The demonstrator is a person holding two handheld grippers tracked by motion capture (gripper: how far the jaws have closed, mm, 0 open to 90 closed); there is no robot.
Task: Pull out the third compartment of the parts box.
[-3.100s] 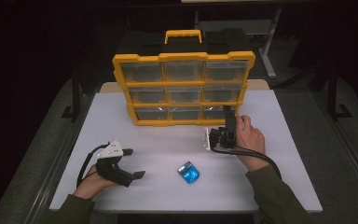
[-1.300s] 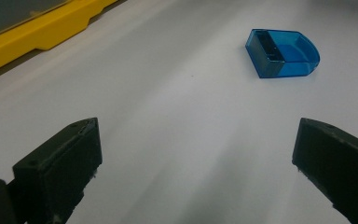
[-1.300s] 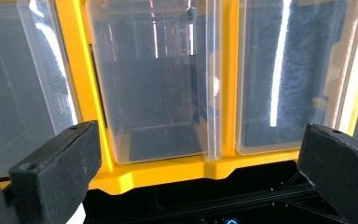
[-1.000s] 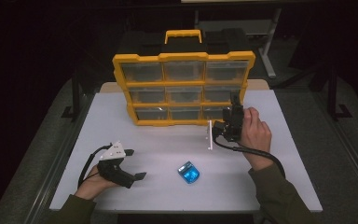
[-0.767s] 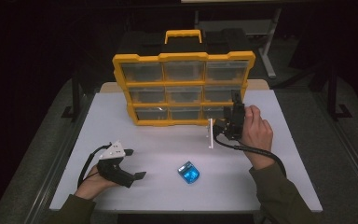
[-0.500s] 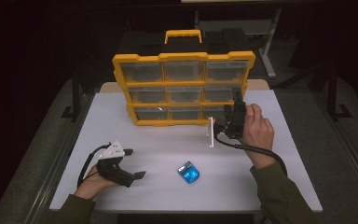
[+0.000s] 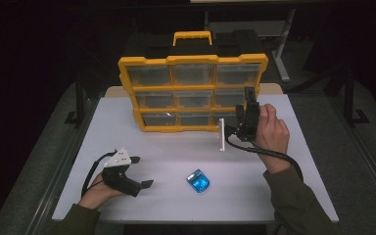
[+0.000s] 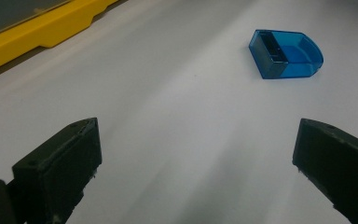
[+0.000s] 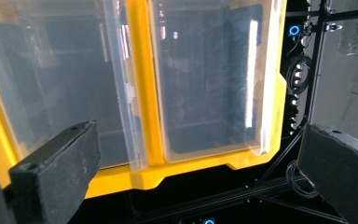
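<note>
- On the white table [image 7: 176, 147], a yellow organiser [image 7: 191, 93] is standing upright near the far edge, its clear drawers facing the person in three rows of three, its handle at the top.
- At the organiser's lower right corner, the right gripper [image 7: 248, 100] is being held up in the person's right hand [image 7: 273, 132], pointing away from the person toward the right-hand drawers.
- From the right gripper view, its jaws are standing wide apart with nothing between them; two clear drawers [image 9: 209, 79] and the yellow frame are sitting just beyond, tilted because the camera is turned.
- Drawer contents are hard to make out behind glare and dark reflections.
- Just left of that gripper, a thin white upright piece [image 7: 221, 134] is standing on the table by the organiser's bottom row; what it is cannot be told.
- Near the front left, the left gripper [image 7: 139, 171] is resting low over the table in the left hand [image 7: 98, 191], pointing right toward a blue box [image 7: 198, 180].
- From the left gripper view, its jaws are spread wide and holding nothing; their tips are cut off at the bottom edge.
- Lying flat well ahead of those jaws, apart from both grippers, the blue box [image 8: 285, 54] is see-through, one end square and the other rounded.
- Seen from above, its long axis is running diagonally, from far left to near right.
</note>
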